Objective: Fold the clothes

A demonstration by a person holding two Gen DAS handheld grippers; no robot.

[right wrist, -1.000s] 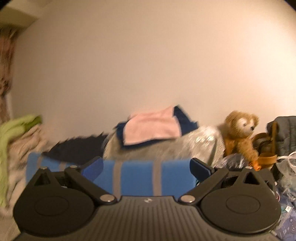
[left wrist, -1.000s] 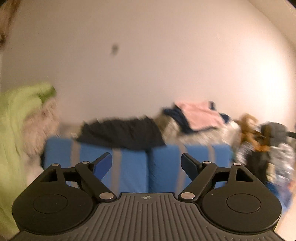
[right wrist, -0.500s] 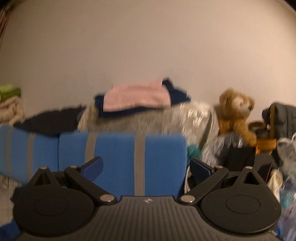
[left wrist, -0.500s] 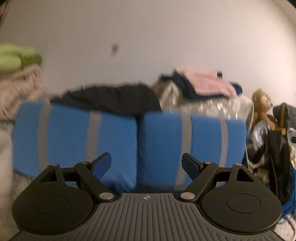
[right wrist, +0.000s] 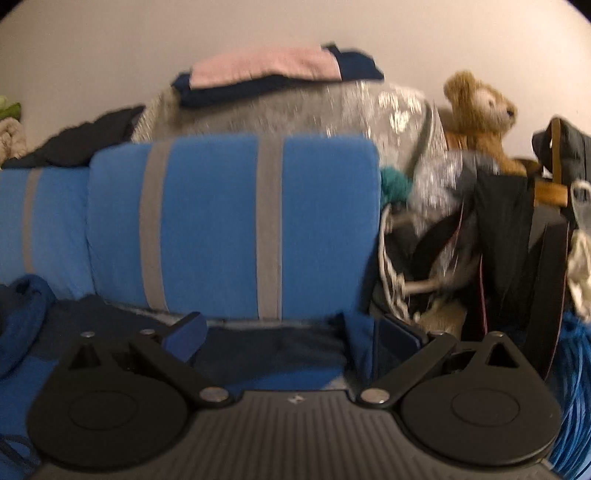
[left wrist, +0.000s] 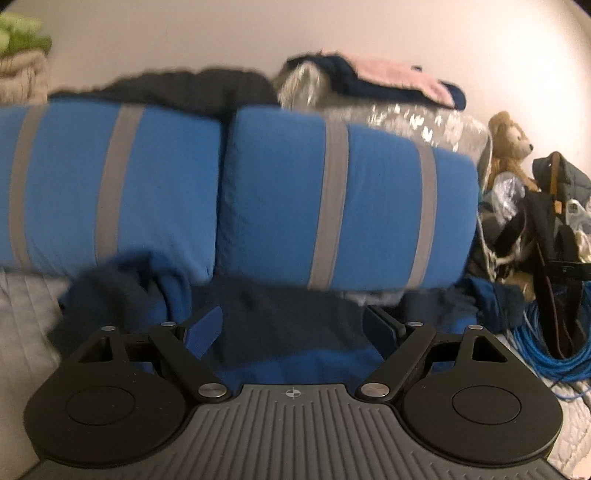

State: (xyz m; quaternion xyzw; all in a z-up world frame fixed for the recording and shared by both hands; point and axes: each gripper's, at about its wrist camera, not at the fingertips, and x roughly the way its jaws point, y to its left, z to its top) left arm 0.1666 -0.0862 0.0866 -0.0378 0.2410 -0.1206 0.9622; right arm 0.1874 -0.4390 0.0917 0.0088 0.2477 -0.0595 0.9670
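Nearest in the left wrist view, the left tongs (left wrist: 293, 332) stand wide apart with nothing between the blue pads, poised just above a blue garment (left wrist: 280, 325) that lies crumpled on a pale quilted bed cover (left wrist: 22, 314); whether the pads touch the cloth cannot be told. The garment is two-toned, a dark navy part in the middle and brighter blue folds bunched up at its left. In the right wrist view the right tongs (right wrist: 291, 336) are likewise spread wide and grip nothing, hanging over the right part of the same garment, where a blue fold rises beside the right pad. Just beyond the garment two blue cushions with grey stripes (left wrist: 332, 206) stand side by side, filling the middle of both views. To the right of them lie a coil of blue cable (left wrist: 546, 332), black bags with straps (right wrist: 517, 236) and a bit of teal yarn (right wrist: 395, 182). Behind the cushions a dark garment (left wrist: 177, 88) is draped at the left, and a shiny silver-grey bundle (right wrist: 332, 110) at the right carries a folded pile of pink and navy clothes (right wrist: 273, 70). A brown teddy bear (right wrist: 480, 107) sits to the right of that bundle. At the far left edge a green and cream stack (left wrist: 22, 55) shows against the plain wall (left wrist: 258, 29)
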